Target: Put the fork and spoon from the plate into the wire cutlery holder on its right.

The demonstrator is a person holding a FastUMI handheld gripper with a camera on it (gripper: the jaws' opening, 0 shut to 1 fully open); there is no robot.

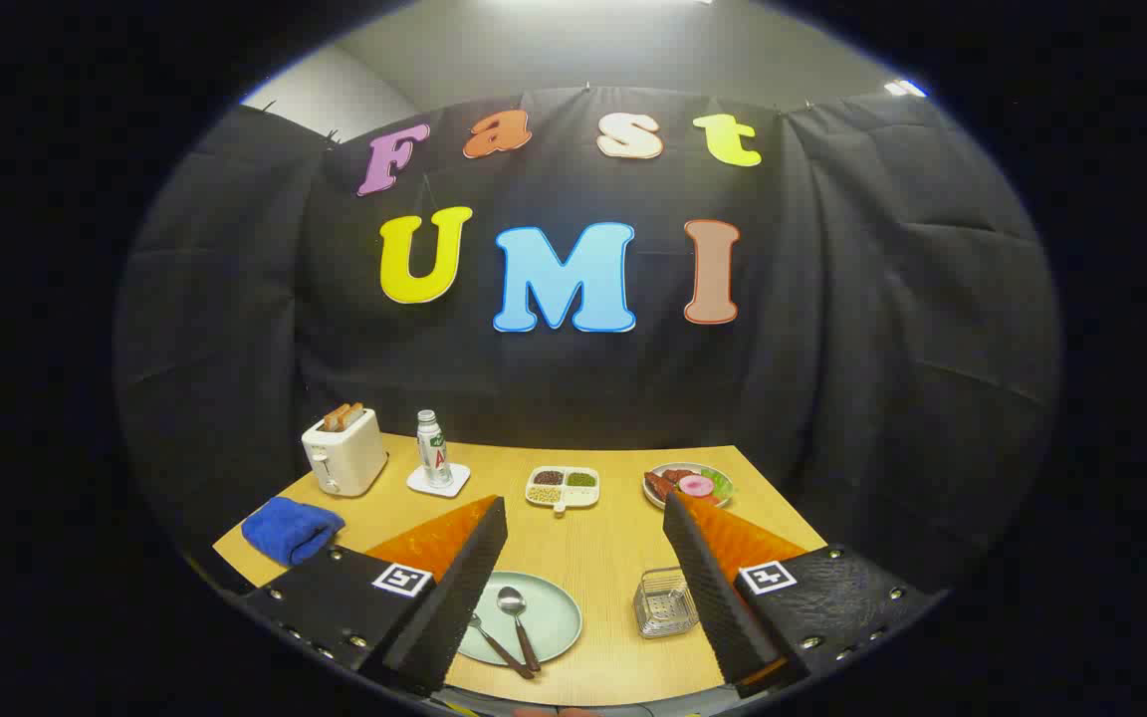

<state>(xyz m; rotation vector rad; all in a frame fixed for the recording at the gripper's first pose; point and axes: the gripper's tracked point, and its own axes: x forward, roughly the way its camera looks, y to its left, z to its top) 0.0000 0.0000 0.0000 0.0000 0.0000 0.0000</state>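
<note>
The gripper [583, 558] is spread wide and holds nothing. Between its fingers, on the wooden table [593, 548], sits one round pale-green plate [552, 619] carrying one steel spoon [515, 615] and one dark-handled fork [491, 642]. One empty wire cutlery holder [663, 602] stands just right of the plate, beside the right finger.

Colours I see on the table

I see a pale green plate [552, 617] with a silver spoon [514, 609] on dark handle, a light wooden table [603, 558], a blue towel [291, 529], a cream toaster [344, 453] and a white tray [563, 488] with brown, green and beige fillings. The holder [663, 601] is silver wire. The gripper [588, 588], fingers wide apart, carries black-and-white square marks.
</note>
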